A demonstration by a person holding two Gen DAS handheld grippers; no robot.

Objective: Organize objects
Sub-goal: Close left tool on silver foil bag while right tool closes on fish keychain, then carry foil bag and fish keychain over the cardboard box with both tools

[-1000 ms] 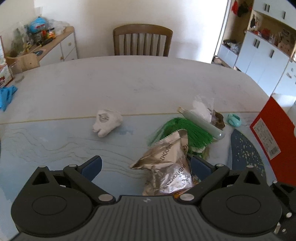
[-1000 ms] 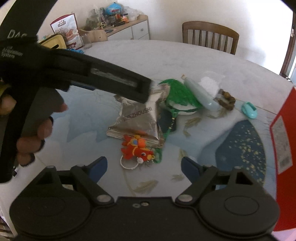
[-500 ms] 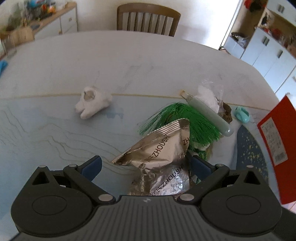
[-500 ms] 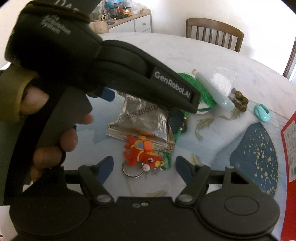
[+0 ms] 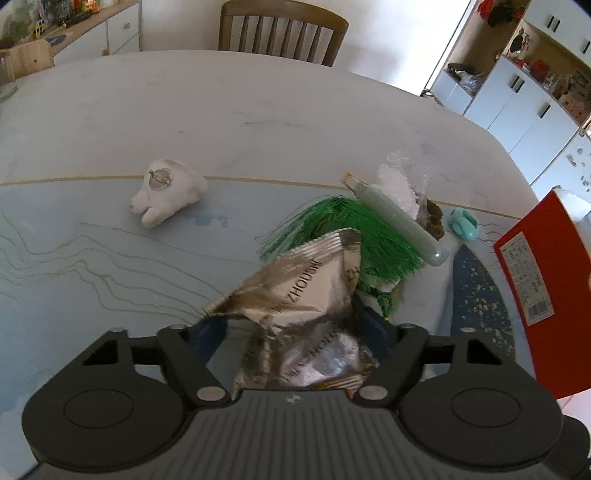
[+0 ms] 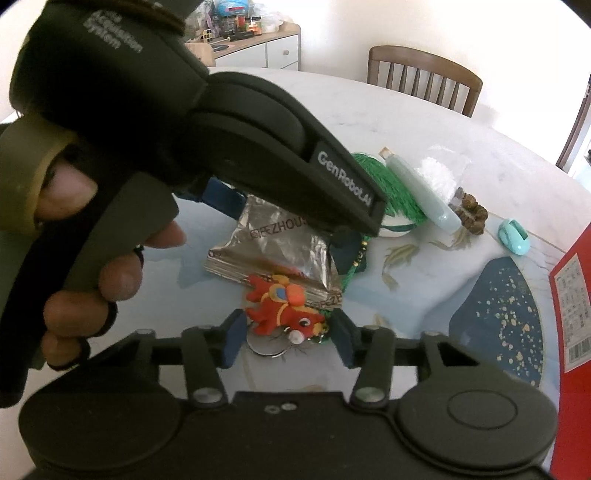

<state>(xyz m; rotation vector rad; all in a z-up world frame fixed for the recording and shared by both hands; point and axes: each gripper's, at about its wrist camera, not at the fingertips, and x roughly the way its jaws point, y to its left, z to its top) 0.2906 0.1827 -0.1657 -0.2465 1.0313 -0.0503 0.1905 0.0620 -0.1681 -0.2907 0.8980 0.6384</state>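
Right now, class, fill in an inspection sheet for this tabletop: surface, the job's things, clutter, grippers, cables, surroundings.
Surface: table with a pale blue patterned cover on the near half.
Job's things: silver foil packet between the left jaws; red fish keychain lying against the packet's edge, between the right jaws.
Clutter: white plush toy, green tassel, pale green tube, teal clip, red box.
Grippers: left gripper narrowed around the packet, contact unclear; right gripper partly closed around the keychain, grip not confirmed.
Cables: nothing seen.
Surroundings: wooden chair, white cabinets, sideboard.
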